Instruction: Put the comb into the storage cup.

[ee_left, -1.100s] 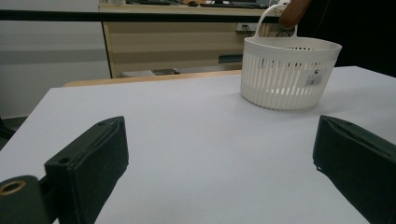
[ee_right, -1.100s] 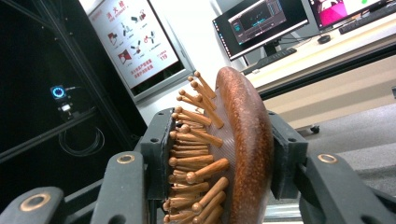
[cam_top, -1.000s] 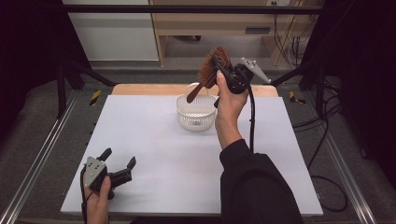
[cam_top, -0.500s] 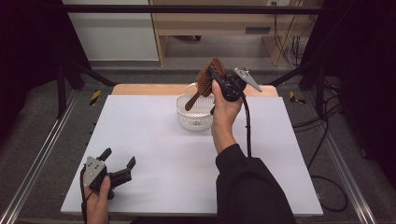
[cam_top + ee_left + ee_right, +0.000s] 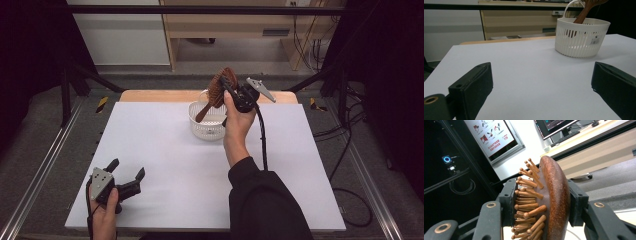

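Right claw [image 5: 226, 88] clamped on the head of a wooden hairbrush [image 5: 220, 90], jaws pressing bristle side and back; the brush is tilted, its handle dipping into the white basket [image 5: 207, 127] at the far middle of the table [image 5: 165, 150]. Left claw [image 5: 127, 175] open, empty, resting near the table's front left corner.

- A red-and-white poster [image 5: 491, 137] is seen on the wall beyond the right gripper's [image 5: 541, 205] jaws, up and to their left; the number "119" can be read on it, while its other lines and pictograms are too small to be made out.
- A small white sticker with a barcode [image 5: 594, 41] is shown on the wall of the white basket [image 5: 581, 37], ahead and to the right of the left gripper's jaws; its print cannot be read.
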Demonstrator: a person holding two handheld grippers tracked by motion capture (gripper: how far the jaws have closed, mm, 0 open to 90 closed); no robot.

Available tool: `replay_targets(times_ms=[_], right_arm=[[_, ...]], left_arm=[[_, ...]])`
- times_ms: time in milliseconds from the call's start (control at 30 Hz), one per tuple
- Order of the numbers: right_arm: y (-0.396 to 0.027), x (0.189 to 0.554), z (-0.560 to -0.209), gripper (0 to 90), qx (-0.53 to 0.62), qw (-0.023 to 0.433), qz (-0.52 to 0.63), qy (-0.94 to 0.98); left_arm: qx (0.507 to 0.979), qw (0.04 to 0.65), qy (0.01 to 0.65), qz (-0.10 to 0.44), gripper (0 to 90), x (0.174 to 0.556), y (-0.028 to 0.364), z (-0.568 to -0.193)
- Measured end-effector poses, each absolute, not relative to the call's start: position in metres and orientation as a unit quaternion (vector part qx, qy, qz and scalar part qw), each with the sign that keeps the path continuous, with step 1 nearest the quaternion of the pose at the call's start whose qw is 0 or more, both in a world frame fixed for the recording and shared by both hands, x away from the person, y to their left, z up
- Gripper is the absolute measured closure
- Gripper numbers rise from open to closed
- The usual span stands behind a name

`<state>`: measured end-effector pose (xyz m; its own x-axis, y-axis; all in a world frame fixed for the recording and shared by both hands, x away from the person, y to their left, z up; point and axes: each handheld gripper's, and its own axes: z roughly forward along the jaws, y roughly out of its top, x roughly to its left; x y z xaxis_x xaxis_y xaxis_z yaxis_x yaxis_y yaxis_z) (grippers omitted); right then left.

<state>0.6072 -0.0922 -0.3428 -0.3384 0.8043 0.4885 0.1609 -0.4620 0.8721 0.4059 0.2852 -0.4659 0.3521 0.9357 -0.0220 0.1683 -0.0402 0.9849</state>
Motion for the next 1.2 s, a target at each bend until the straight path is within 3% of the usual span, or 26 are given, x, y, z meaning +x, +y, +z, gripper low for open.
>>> replay_targets(times_ms=[1200], right_arm=[[-0.079,0.614,-0.38,50.8,0.542,0.227,0.663,0.464]], left_arm=[[0.623,0.539,0.437,0.36,3.6,0.408,0.288,-0.466]])
